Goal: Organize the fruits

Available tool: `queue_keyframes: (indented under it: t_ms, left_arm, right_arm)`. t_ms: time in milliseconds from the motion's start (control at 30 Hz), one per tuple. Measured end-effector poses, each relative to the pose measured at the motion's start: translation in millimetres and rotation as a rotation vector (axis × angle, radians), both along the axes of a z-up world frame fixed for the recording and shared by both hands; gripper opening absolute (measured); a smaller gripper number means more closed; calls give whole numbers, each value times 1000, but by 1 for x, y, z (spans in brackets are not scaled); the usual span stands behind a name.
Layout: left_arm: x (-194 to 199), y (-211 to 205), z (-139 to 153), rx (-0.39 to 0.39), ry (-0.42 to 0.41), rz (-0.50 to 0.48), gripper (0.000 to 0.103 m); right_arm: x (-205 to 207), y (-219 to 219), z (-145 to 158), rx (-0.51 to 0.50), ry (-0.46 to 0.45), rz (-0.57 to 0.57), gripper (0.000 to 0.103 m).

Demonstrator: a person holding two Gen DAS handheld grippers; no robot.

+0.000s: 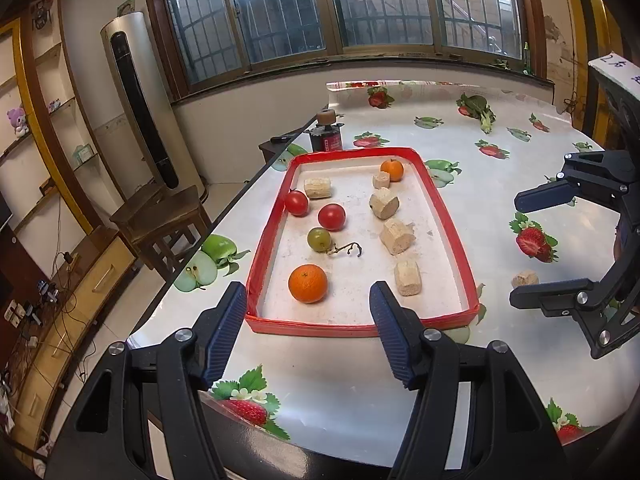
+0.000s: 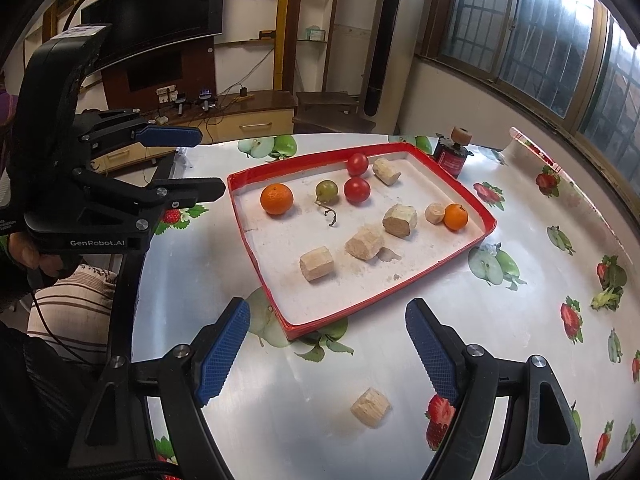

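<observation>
A red-rimmed white tray [image 1: 264,236] [image 2: 256,256] lies on the table. It holds a large orange [image 1: 307,283] [image 2: 276,199], a small orange [image 1: 392,169] [image 2: 455,217], two red tomatoes [image 1: 331,216] [image 2: 357,190], a green grape [image 1: 319,239] [image 2: 326,191] with a loose stem, and several beige corn-cob pieces [image 1: 397,236] [image 2: 364,243]. One beige piece [image 2: 371,407] [image 1: 525,279] lies on the table outside the tray. My left gripper [image 1: 308,336] is open and empty before the tray's near rim. My right gripper [image 2: 328,354] is open and empty, above the loose piece.
The table [image 2: 500,320] has a glossy fruit-print cover. A dark red can [image 1: 326,136] [image 2: 452,156] with a wooden knob stands just past the tray's far end. A wooden stool [image 1: 160,220] stands beyond the table's left edge.
</observation>
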State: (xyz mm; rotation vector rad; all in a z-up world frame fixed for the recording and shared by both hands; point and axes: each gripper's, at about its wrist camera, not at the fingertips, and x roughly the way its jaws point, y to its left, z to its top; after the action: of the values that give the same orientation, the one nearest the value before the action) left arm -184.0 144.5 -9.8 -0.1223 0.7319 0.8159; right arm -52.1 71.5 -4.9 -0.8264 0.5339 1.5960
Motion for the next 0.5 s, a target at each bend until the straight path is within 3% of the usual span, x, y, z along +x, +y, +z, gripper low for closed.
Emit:
queue_keyframes:
  t_ms: [500]
  left_arm:
    - [0, 1, -2, 0, 5, 3, 63]
  right_arm:
    - [-2, 1, -1, -3, 0, 4, 82]
